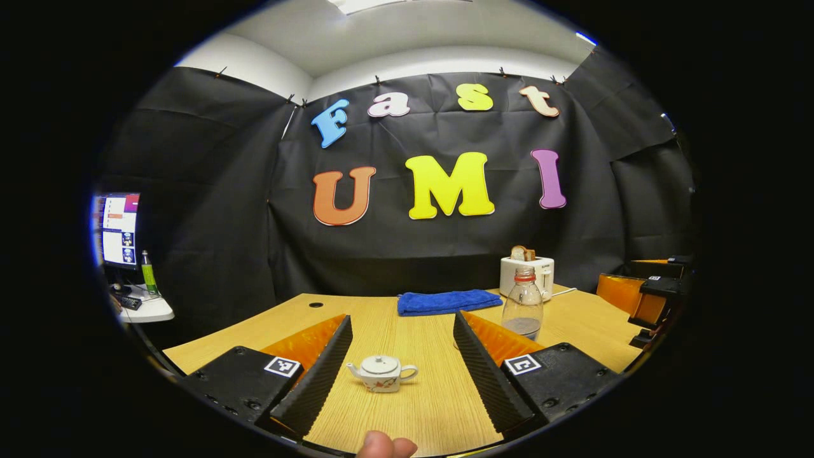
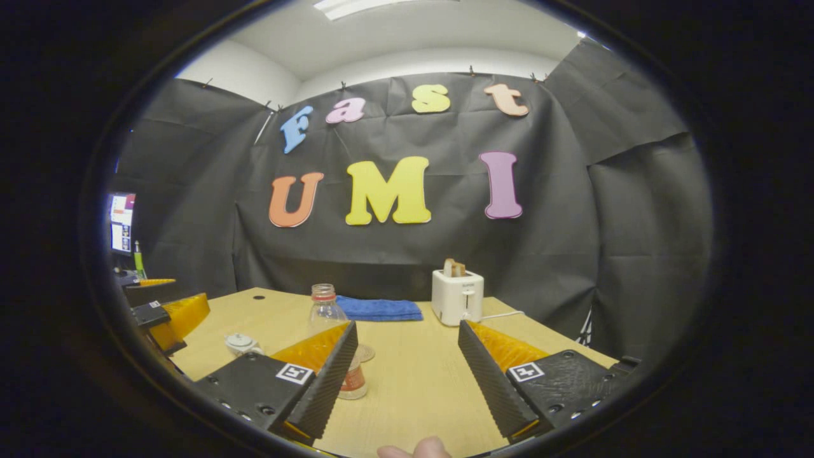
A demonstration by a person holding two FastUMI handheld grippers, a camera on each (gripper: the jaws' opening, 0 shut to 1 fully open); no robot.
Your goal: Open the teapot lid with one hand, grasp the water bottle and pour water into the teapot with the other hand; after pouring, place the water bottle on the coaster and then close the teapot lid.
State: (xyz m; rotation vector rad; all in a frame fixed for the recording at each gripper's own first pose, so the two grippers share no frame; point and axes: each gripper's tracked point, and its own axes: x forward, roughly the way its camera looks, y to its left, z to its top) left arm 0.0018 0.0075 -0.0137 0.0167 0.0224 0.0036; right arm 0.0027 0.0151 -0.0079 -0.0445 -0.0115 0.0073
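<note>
A small white teapot [image 1: 381,373] with its lid on stands on the wooden table [image 1: 420,413], low between the fingers of my left gripper [image 1: 402,316], which is open and holds nothing. A clear plastic bottle [image 1: 523,305] with a red neck ring stands upright behind that gripper's right finger. My right gripper [image 2: 407,324] is open too. The bottle [image 2: 325,308] is partly hidden behind its left finger, outside the gap. A small round coaster [image 2: 365,352] lies just right of the bottle. The teapot [image 2: 241,343] sits farther left, near the left gripper [image 2: 168,315].
A white toaster [image 1: 526,275] with bread in it stands at the back of the table, a folded blue towel [image 1: 449,301] to its left. A monitor [image 1: 119,229] and a green bottle sit on a side desk at far left. A thumb [image 1: 385,445] shows at the bottom edge.
</note>
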